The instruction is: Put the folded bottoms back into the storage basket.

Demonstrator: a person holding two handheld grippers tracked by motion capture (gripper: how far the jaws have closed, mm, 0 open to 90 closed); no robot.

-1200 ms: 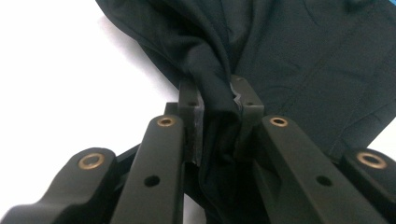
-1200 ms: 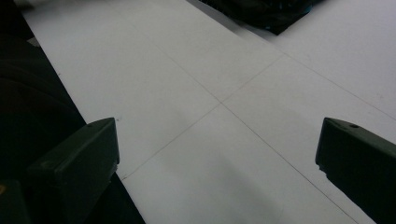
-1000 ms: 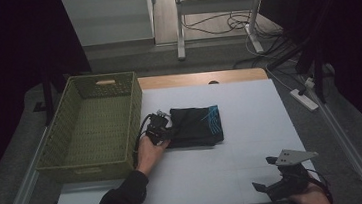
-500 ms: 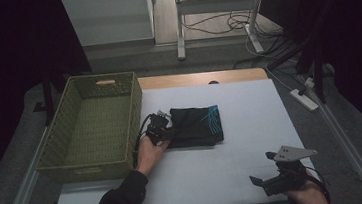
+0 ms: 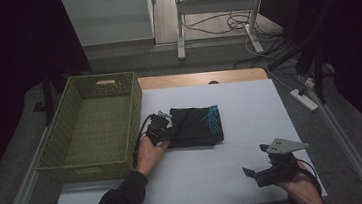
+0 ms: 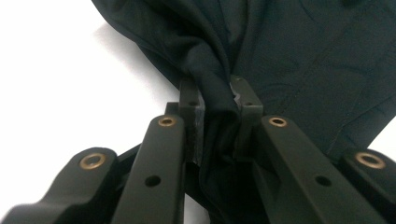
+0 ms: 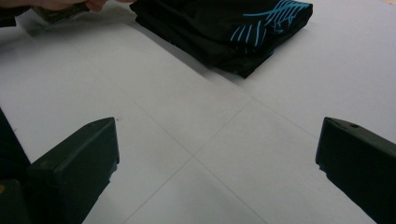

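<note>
A folded black garment (image 5: 196, 126) with light blue stripes lies on the white table (image 5: 249, 105), just right of the green basket. My left gripper (image 5: 164, 129) is at the garment's left edge. In the left gripper view its jaws are shut on a fold of the black garment (image 6: 219, 93), the cloth pinched between the two pads. My right gripper (image 5: 257, 167) is held near the front right of the table, jaws wide open with nothing between them. The right gripper view looks across bare table toward the black garment (image 7: 224, 28), which lies well beyond the right gripper (image 7: 217, 154).
A green woven basket (image 5: 91, 125) stands at the table's left side, open and with nothing in it. A strip of wood (image 5: 202, 78) runs along the table's far edge. A power strip (image 5: 303, 98) and cables lie on the floor at the right.
My right gripper has shifted slightly left and toward the front edge of the table. The left gripper and the garment have stayed where they were.
</note>
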